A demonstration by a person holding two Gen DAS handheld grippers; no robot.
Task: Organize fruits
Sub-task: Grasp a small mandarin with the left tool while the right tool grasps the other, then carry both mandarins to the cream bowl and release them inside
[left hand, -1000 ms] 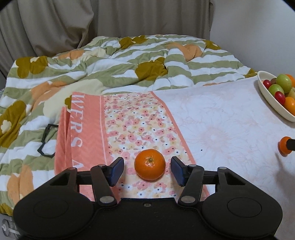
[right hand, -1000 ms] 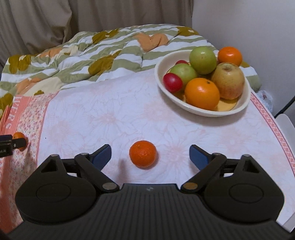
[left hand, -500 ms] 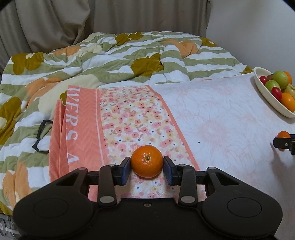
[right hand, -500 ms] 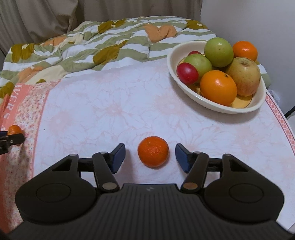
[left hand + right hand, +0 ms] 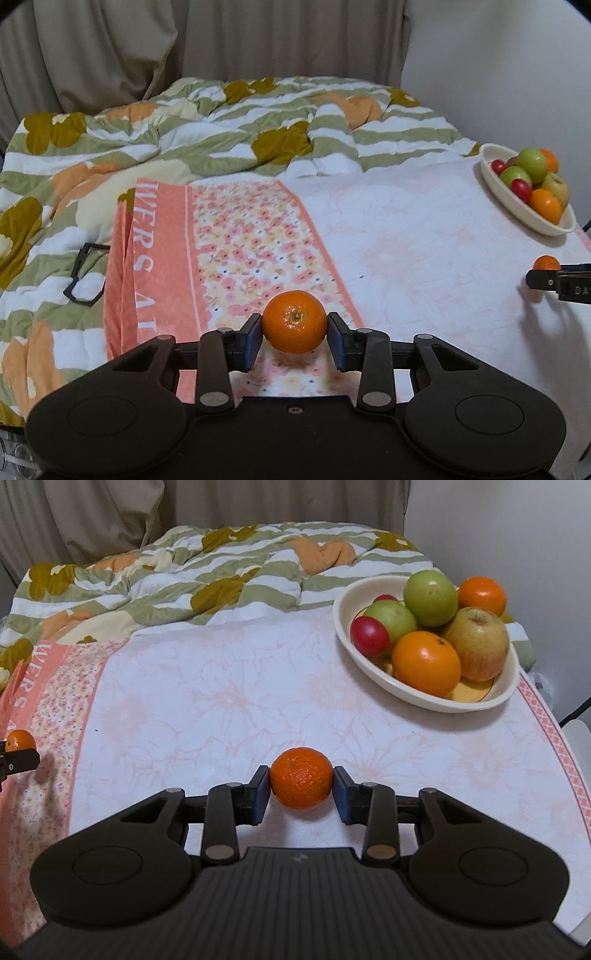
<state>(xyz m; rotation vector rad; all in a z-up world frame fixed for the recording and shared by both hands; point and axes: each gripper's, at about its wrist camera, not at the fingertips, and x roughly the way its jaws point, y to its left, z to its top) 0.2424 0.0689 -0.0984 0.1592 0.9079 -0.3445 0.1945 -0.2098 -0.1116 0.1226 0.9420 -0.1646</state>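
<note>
Left mandarin (image 5: 294, 321): clamped between both blue pads (image 5: 253, 338) of the left gripper (image 5: 294, 336), stem end toward the camera, above the floral-print band of the orange towel (image 5: 236, 240). Contact with the towel underneath not determinable; shadow directly below the fruit. Same mandarin visible at the far left edge of the right wrist view (image 5: 21, 740), with one black finger of the left gripper below it.

Right mandarin (image 5: 301, 777): clamped between both blue pads (image 5: 261, 794) of the right gripper (image 5: 301, 794), over the pale pink flower-patterned cloth (image 5: 221, 701). Lifted or resting: not determinable. Also visible at the right edge of the left wrist view (image 5: 546, 263), behind a black finger of the right gripper (image 5: 561, 282).

Left gripper: closed on the left mandarin, pads touching both sides. Right gripper: closed on the right mandarin, pads touching both sides.

Cream oval bowl (image 5: 436, 701): beyond and to the right of the right mandarin, well apart, near the right edge of the pale cloth. Contents: two green apples (image 5: 430, 592), one yellow-brown apple (image 5: 478, 642), one large orange (image 5: 426, 662), one second orange (image 5: 482, 596) at the rear, small red fruits (image 5: 369, 635). Bowl also at the upper right of the left wrist view (image 5: 517, 199).

Orange towel: left of the pale cloth, white lettering along its left band.

Green, white and orange flower-patterned quilt (image 5: 221, 122): crumpled behind and left of both cloths. Black-framed glasses (image 5: 83, 273): on the quilt, just left of the towel.

Beige curtain (image 5: 184, 44) at the rear; white wall (image 5: 498, 66) at the right.
</note>
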